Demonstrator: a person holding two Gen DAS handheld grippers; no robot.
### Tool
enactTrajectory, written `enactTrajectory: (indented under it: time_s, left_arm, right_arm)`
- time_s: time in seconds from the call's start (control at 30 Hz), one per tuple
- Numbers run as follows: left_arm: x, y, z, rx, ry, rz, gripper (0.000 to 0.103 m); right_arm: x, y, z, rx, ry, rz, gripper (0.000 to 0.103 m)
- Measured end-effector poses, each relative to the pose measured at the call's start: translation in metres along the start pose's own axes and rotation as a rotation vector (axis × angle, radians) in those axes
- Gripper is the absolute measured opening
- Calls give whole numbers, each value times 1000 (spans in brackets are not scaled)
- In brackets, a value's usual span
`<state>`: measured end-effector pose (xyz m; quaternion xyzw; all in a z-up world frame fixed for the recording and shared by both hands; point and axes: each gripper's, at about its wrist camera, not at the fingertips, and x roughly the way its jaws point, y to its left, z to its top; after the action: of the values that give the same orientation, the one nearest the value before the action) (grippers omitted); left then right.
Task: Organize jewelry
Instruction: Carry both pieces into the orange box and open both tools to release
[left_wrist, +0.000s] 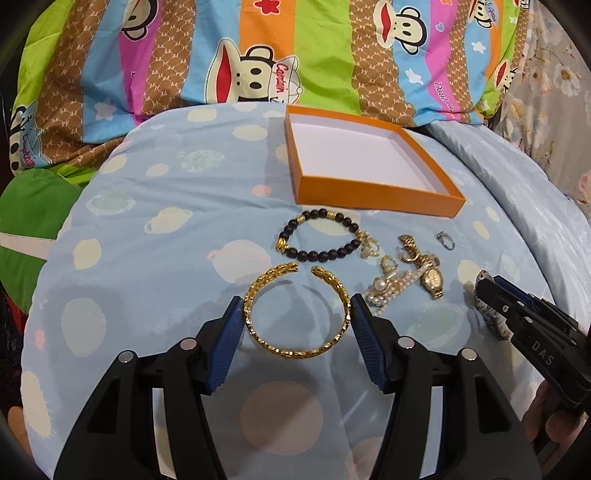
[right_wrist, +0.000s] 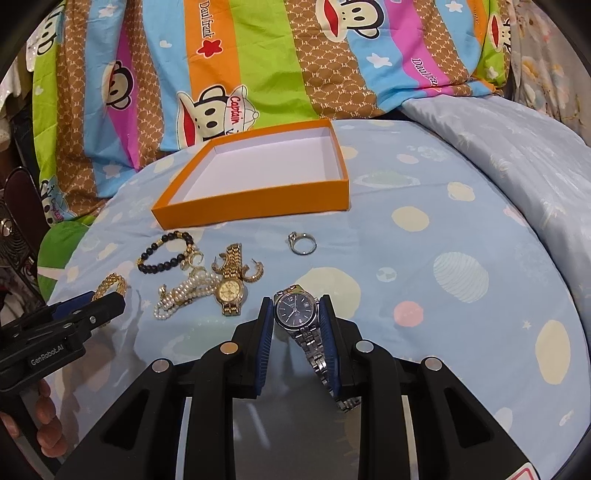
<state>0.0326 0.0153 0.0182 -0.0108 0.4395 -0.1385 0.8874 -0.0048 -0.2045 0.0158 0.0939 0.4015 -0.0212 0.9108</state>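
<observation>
Pale blue planet-print bedding (left_wrist: 147, 258) carries everything. My left gripper (left_wrist: 297, 314) pinches the gold cuff bangle (left_wrist: 295, 314) across its width; my right gripper (right_wrist: 295, 321) clamps the silver watch (right_wrist: 295, 312). Straight ahead, beyond both, sits the orange box (left_wrist: 373, 192), nearer my left.

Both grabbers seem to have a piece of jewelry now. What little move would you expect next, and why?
Probably carrying both pieces toward the orange box, which sits open with nothing in it. The left gripper clamps the gold bangle; the right gripper clamps the silver watch.
</observation>
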Motion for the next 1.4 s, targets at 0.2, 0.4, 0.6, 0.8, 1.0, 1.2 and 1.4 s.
enactTrajectory:
  time_s: [0.2, 0.4, 0.6, 0.8, 1.0, 1.2, 1.4]
  left_arm:
    - [-16, -9, 29, 35, -68, -12, 57]
    - [-8, -20, 78, 85, -148, 3, 57]
    - [26, -29, 134, 115, -193, 22, 57]
    - [79, -36, 177, 129, -175, 34, 57]
    - [124, -42, 195, 139, -127, 39, 57]
    - [145, -42, 202, 137, -92, 28, 57]
    - [132, -34, 207, 107, -156, 31, 71]
  right_arm:
    - [-10, -1, 30, -9, -49, 25, 23]
    - [6, -4, 80, -24, -79, 45, 23]
    - [46, -8, 135, -7, -73, 75, 23]
    - [86, -2, 177, -25, -77, 61, 23]
    - [137, -1, 200, -26, -20, 40, 23]
    - [163, -3, 213, -23, 27, 38, 18]
    - [148, -9, 207, -6, -37, 39, 22]
